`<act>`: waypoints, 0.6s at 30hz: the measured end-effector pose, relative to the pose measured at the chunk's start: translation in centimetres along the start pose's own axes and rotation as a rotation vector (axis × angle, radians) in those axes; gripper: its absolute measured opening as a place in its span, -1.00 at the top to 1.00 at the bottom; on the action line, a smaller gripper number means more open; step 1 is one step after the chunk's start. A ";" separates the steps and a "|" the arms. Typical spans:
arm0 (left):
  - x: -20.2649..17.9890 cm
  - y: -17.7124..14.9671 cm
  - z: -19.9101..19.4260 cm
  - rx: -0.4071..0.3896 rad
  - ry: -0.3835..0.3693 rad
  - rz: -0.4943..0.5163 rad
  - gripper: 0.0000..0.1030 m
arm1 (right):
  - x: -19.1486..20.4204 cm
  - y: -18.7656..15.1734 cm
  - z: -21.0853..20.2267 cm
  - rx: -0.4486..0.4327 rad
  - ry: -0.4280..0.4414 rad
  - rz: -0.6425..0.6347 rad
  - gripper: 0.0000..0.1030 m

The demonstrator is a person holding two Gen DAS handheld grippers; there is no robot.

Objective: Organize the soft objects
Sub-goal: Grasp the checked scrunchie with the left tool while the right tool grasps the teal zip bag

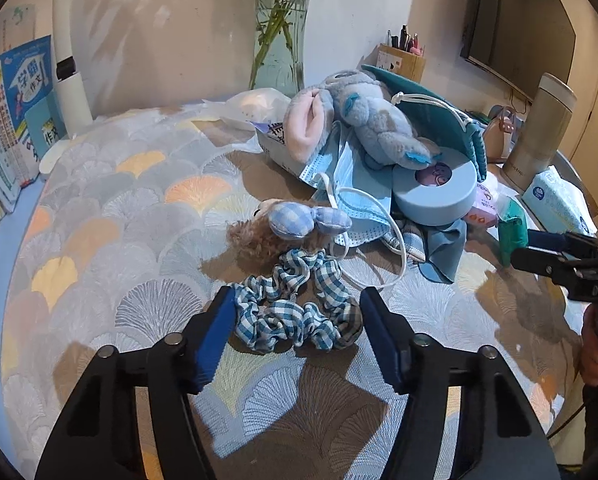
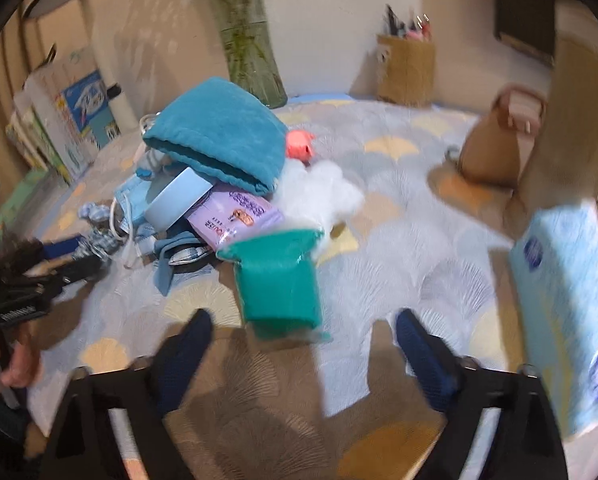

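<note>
On the left, books [image 1: 13, 120] stood against the wall. The left hand-held gripper [image 1: 297, 320] was spread wide, both fingers flanking one blue-checked scrunchie [image 1: 295, 316] lying on the bench [image 1: 99, 240], whose cloth bore a fan pattern. Behind it lay one brown plush [image 1: 259, 232], then a pile: one grey bunny [image 1: 363, 120], face masks [image 1: 351, 184], a teal pouch [image 2: 219, 136] and a round blue box [image 1: 435, 196]. The right hand-held gripper [image 2: 303, 328] gaped wide near one green packet [image 2: 279, 284]; the view was blurred. One tissue pack [image 2: 571, 312] sat rightmost.
</note>
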State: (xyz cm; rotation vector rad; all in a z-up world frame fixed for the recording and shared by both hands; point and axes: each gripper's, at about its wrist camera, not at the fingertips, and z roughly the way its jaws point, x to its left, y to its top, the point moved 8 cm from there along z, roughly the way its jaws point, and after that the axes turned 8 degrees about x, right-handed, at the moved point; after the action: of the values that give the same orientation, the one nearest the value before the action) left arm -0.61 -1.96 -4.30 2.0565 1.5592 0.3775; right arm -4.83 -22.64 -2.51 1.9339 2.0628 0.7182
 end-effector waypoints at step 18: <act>-0.3 1.2 -1.9 -0.049 -0.096 -0.082 0.68 | 2.4 1.3 -3.0 -0.086 0.010 0.011 0.24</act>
State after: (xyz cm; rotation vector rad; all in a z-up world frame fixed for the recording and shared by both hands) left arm -0.71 -1.98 -2.06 1.9373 1.5559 0.2799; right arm -5.39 -20.86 1.11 1.9001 1.9941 0.8071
